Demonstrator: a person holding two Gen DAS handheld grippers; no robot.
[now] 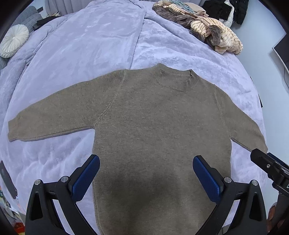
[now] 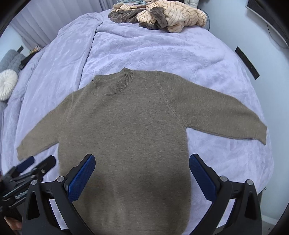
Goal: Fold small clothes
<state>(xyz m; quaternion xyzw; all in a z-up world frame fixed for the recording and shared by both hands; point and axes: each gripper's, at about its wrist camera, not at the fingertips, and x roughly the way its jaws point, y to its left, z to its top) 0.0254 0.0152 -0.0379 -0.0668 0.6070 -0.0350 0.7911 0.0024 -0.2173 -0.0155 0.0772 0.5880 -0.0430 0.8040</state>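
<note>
The sweater [image 1: 153, 126] hem runs off the bottom edge in both views.

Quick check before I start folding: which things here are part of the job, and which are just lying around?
Job:
brown sweater, spread flat
left gripper, open
right gripper, open

Lying about:
striped clothes pile
lavender blanket
round white cushion
phone

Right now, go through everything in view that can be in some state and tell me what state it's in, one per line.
brown sweater: spread flat on the bed, sleeves out, unfolded.
left gripper: fingers open, over the sweater's lower part, holding nothing.
right gripper: fingers open, over the sweater's lower part, holding nothing.
striped clothes: heaped at the far edge, unfolded.
lavender blanket: spread over the bed, wrinkled.
</note>
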